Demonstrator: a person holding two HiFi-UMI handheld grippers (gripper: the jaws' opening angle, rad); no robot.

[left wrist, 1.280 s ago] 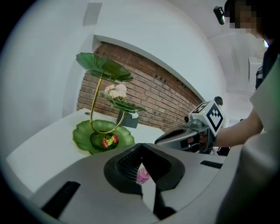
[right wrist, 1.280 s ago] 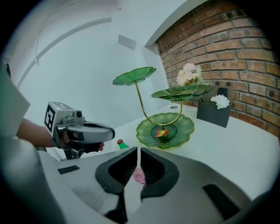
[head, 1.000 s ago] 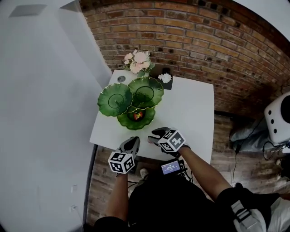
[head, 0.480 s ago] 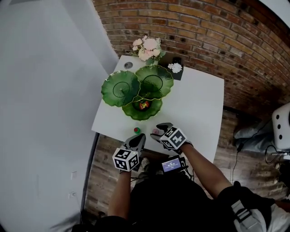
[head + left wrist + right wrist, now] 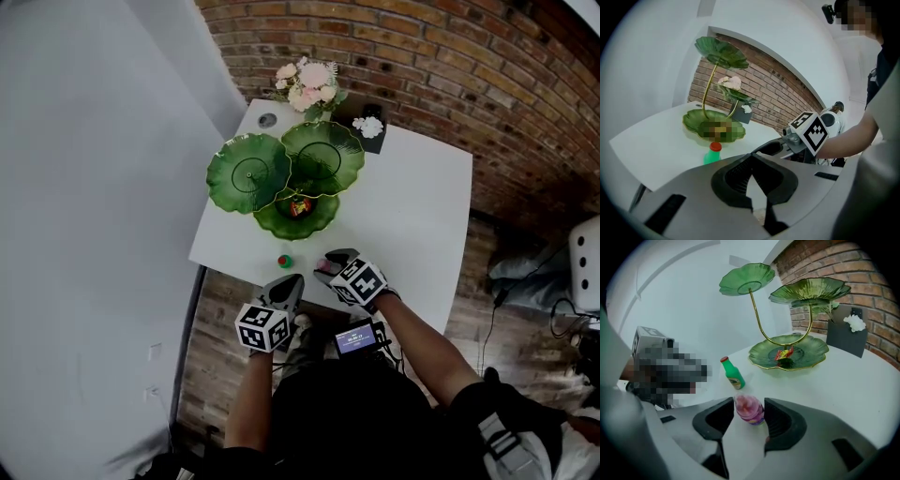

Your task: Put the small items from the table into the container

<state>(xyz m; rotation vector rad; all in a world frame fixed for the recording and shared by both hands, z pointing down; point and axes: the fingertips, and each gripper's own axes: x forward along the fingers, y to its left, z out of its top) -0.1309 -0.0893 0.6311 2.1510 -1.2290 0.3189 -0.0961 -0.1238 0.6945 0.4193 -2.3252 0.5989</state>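
A small pink jar [image 5: 749,409] stands on the white table [image 5: 412,216] near its front edge, between the jaws of my right gripper [image 5: 749,417], which are open wide around it. In the head view my right gripper [image 5: 328,263] covers most of the jar. A small green bottle [image 5: 284,262] with a red cap [image 5: 723,360] stands just left of it. My left gripper [image 5: 288,281] hangs at the table's near edge, shut and empty [image 5: 751,161]. The green leaf-shaped tiered stand [image 5: 292,169] holds a red and yellow item [image 5: 299,207] in its lowest dish [image 5: 806,359].
A pink flower bouquet [image 5: 309,82], a black card with a white flower [image 5: 368,127] and a small round grey disc [image 5: 268,120] sit at the table's far edge by the brick wall. A white wall runs along the left. A white machine [image 5: 586,272] stands on the floor, right.
Both grippers have sunk a little toward the table's near edge. The green bottle, unseen a second ago, now shows left of the right gripper.
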